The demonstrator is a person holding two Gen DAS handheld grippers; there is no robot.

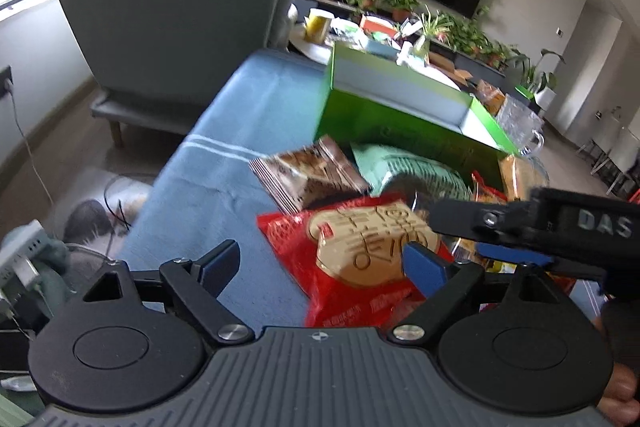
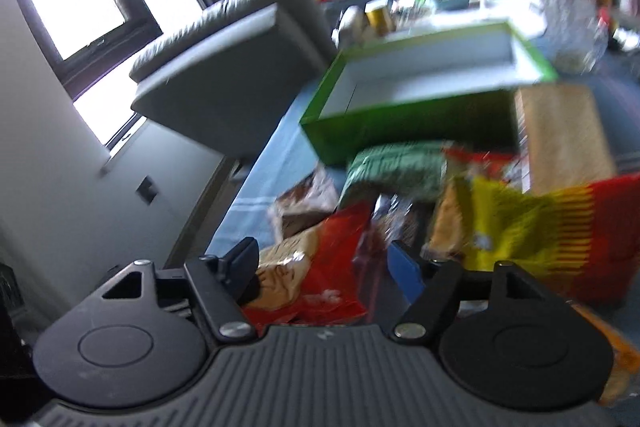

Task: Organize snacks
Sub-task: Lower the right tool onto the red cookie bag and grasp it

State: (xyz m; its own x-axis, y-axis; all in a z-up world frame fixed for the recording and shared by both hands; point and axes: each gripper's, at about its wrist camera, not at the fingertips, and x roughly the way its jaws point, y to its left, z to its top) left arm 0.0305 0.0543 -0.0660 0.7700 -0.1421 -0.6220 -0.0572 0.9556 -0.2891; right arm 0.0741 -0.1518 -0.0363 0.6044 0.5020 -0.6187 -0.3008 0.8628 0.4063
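A red snack packet (image 1: pixel 352 247) with a tan round picture lies on the blue cloth (image 1: pixel 224 131), just ahead of my left gripper (image 1: pixel 324 263). That gripper is open, its pads standing clear on either side of the packet. Behind the red packet lie a brown packet (image 1: pixel 308 175) and a pale green packet (image 1: pixel 408 171), in front of an open green box (image 1: pixel 380 123) with a white inside. My right gripper (image 1: pixel 456 233) reaches in from the right over the pile. In its own blurred view the right gripper (image 2: pixel 324 267) is open above the red packet (image 2: pixel 332 291), beside a yellow-and-red bag (image 2: pixel 520 227).
A grey armchair (image 1: pixel 172 15) stands beyond the cloth's left edge. A glass mug (image 1: pixel 520 123) sits right of the green box (image 2: pixel 400 123), and a tan packet (image 2: pixel 560 135) leans beside it. A cluttered round table, potted plants and a dark screen fill the back.
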